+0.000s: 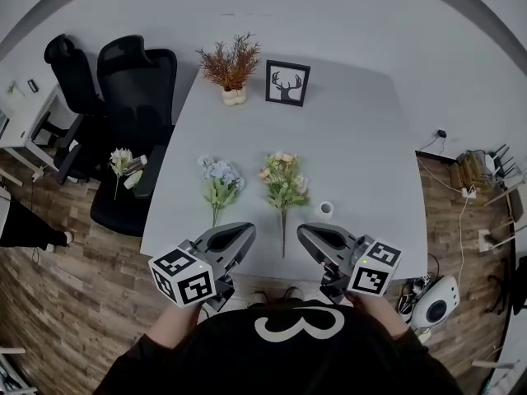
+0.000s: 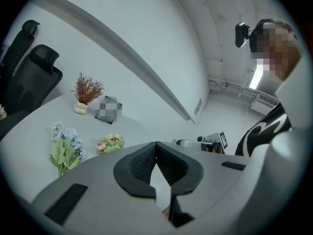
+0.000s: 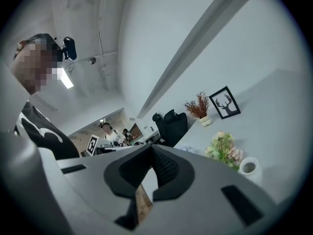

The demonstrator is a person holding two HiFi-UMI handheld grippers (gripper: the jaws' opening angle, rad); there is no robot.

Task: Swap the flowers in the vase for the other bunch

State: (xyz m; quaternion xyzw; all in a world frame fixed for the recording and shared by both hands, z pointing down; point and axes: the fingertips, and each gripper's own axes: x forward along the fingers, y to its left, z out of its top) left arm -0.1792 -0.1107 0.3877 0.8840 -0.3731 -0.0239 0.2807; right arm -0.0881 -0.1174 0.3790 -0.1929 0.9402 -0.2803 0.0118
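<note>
The small white vase (image 1: 326, 210) stands upright near the front edge of the table (image 1: 362, 130), at about 5 o'clock from the pink-and-peach bunch (image 1: 284, 181) and just ahead of the right gripper (image 1: 306, 235). In the right gripper view its mouth is open and nothing sticks out of it.

Both bunches lie flat on the table, stems pointing toward the person. The pink-and-peach one is in the middle, and the blue bunch (image 1: 221, 179) is at its 9 o'clock, apart from it. With the vase empty and both bunches down, the emptying half of the swap looks finished. What is left is to pick up the right bunch and stand its stems in the vase. The frames don't show which bunch that is.

The left gripper (image 1: 243, 235) is clenched, pads meeting at the tips with nothing between them. The right gripper is clenched the same way and is also empty. Both hover at the table's near edge, at 6 o'clock from the flowers.

Farther out, at 12 o'clock on the table's far side, a dried reddish plant (image 1: 231, 62) sits in a pale pot, with a framed deer picture (image 1: 287, 83) at its 3 o'clock. Black office chairs (image 1: 136, 81) stand at 9 o'clock off the table.
</note>
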